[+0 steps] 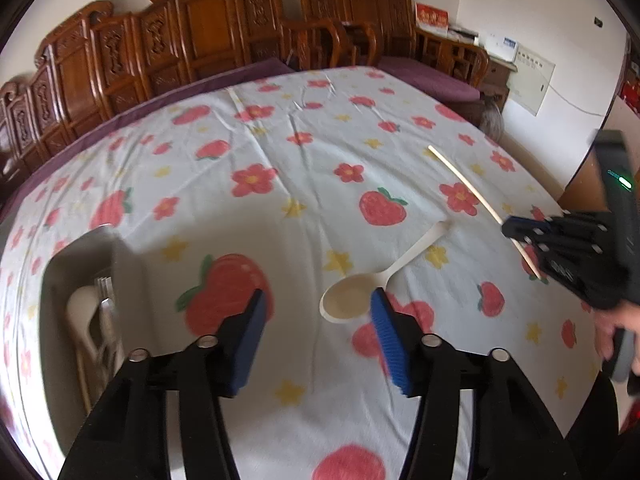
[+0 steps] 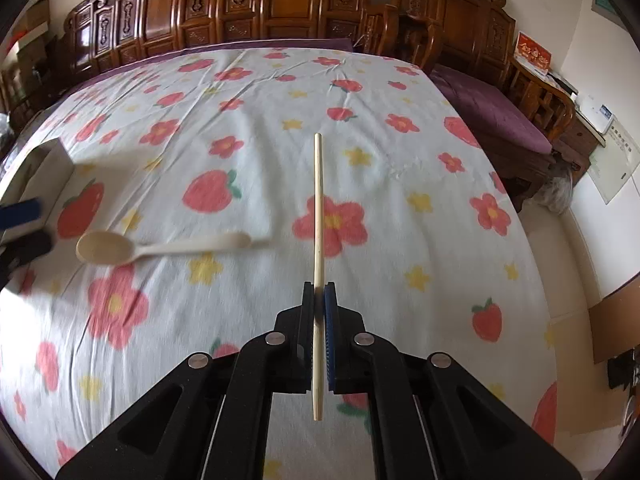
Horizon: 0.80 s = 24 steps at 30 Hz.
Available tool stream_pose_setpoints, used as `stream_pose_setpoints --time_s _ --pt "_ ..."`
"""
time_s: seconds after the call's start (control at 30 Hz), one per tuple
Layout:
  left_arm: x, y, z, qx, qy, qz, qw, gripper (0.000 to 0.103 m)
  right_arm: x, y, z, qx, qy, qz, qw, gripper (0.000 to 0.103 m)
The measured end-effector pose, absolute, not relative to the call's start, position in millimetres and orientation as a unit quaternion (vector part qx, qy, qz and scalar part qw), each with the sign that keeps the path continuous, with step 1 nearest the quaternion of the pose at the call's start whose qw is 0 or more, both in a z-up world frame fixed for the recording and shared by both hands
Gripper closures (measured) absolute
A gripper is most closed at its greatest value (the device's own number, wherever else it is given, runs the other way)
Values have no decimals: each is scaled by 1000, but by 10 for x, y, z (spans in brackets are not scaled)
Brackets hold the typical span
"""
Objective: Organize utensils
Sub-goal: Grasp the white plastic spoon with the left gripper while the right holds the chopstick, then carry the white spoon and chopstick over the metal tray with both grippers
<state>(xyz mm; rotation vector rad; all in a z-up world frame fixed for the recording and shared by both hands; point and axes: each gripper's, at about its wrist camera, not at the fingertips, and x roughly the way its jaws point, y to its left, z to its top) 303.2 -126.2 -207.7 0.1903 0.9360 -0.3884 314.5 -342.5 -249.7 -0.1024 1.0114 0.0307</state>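
Blue pads of the left gripper (image 1: pixel 318 306) stood apart with nothing between them, its right pad just over the bowl of the spoon (image 1: pixel 380 278), which lay flat on the cloth (image 1: pixel 280 140) with its handle pointing away toward the right. Whether that pad touched the bowl could not be told through the blur. To the left sat a box (image 1: pixel 80 260) holding what looked like forks and another pale utensil, probably where the spoon belonged. Further right, the right gripper (image 2: pixel 319 292) was clamped tight on a chopstick (image 2: pixel 318 208), gripped low on its length, so that most of the stick jutted forward past the pads and a short end hung behind. A hand (image 1: pixel 612 328) held that tool at the cloth's right side. Beyond the cloth stood carved wooden chairs (image 1: pixel 208 24). The risks seemed plain: the left pads straddled the bowl's edge rather than the handle, so closing there might skid the smooth spoon sideways or tip it. The long free end of the chopstick could pivot in so thin a grip, or strike the box wall on the way in.
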Motion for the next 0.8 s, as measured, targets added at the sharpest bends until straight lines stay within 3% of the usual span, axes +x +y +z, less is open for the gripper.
stream_pose_setpoints --time_s 0.33,0.53,0.6,0.8 --pt "3325 -1458 -2433 105 503 -187 837 60 2922 -3411 -2516 -29 479 53 876 97" --pt "3253 -1512 -2503 111 515 -195 828 81 2897 -3417 -2483 -17 473 63 879 97" --pt "3235 -1528 -2488 110 515 -197 827 93 2896 -3433 -2466 -13 472 63 879 97" --pt "3115 -1511 -2403 107 510 -198 830 98 2895 -3445 -2396 -10 464 65 883 97"
